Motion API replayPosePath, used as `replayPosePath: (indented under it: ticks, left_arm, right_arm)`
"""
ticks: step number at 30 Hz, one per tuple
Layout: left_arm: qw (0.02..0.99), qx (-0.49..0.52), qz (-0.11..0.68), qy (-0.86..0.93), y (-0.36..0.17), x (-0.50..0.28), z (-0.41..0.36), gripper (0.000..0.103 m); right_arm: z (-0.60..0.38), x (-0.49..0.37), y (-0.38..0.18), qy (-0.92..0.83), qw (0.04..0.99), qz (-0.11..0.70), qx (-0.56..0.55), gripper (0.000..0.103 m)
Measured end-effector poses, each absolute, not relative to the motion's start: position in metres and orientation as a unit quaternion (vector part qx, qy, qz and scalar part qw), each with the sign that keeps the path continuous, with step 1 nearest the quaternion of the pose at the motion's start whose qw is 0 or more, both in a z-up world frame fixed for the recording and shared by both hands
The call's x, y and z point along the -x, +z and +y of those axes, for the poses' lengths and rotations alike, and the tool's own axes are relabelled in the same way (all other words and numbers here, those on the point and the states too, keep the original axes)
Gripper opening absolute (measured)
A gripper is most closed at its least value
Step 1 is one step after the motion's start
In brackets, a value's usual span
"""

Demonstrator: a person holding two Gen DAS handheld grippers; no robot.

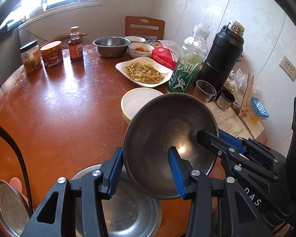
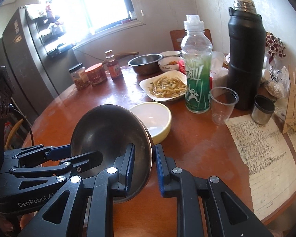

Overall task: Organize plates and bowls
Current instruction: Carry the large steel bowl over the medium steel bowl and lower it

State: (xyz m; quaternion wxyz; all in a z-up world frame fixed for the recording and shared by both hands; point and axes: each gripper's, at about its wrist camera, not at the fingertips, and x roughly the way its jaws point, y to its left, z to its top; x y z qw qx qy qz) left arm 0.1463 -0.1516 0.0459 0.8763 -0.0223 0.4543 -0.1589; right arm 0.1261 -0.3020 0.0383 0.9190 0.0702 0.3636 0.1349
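The dark metal bowl [image 1: 169, 144] is held tilted in the air above the counter [image 1: 65, 106], gripped from both sides at once. The left hand-held gripper [image 1: 146, 169] pinches its near rim, one finger outside and one inside. The right hand-held gripper [image 2: 143, 169] pinches the opposite rim the same way.

With two grips on one thin, slick rim, any uneven pull could twist the bowl out of a pinch, and it would probably drop onto the steel plate [image 1: 128, 211] below or knock the cream bowl [image 1: 136, 102] just behind it. If one side lets go too early, the bowl may swing on the other pinch. A wide swing to the right risks the plastic cup [image 2: 223, 104] and the green bottle [image 2: 197, 75], which both look easy to tip.
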Motion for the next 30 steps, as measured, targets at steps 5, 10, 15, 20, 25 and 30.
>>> replayPosePath:
  ticks: [5, 10, 15, 20, 25, 30]
  left_arm:
    - [0.885, 0.028, 0.441, -0.146, 0.055, -0.132, -0.129, 0.046]
    - [0.889, 0.034, 0.437, -0.132, 0.058, -0.119, -0.107, 0.046]
    - [0.892, 0.04, 0.433, -0.119, 0.059, -0.106, -0.087, 0.046]
    - [0.894, 0.042, 0.431, -0.112, 0.057, -0.094, -0.073, 0.046]
    - [0.892, 0.042, 0.438, -0.106, 0.05, -0.083, -0.066, 0.046]
    - [0.889, 0.041, 0.443, -0.106, 0.042, -0.075, -0.064, 0.046]
  right_arm:
    - [-0.281, -0.12, 0.044, 0.151, 0.919, 0.358, -0.062, 0.021]
    - [-0.259, -0.113, 0.048, 0.168, 0.918, 0.356, -0.053, 0.021]
    - [-0.239, -0.105, 0.05, 0.182, 0.916, 0.354, -0.04, 0.021]
    - [-0.224, -0.095, 0.05, 0.192, 0.915, 0.354, -0.034, 0.021]
    - [-0.216, -0.085, 0.043, 0.196, 0.912, 0.36, -0.03, 0.022]
    - [-0.213, -0.078, 0.037, 0.198, 0.909, 0.365, -0.027, 0.022]
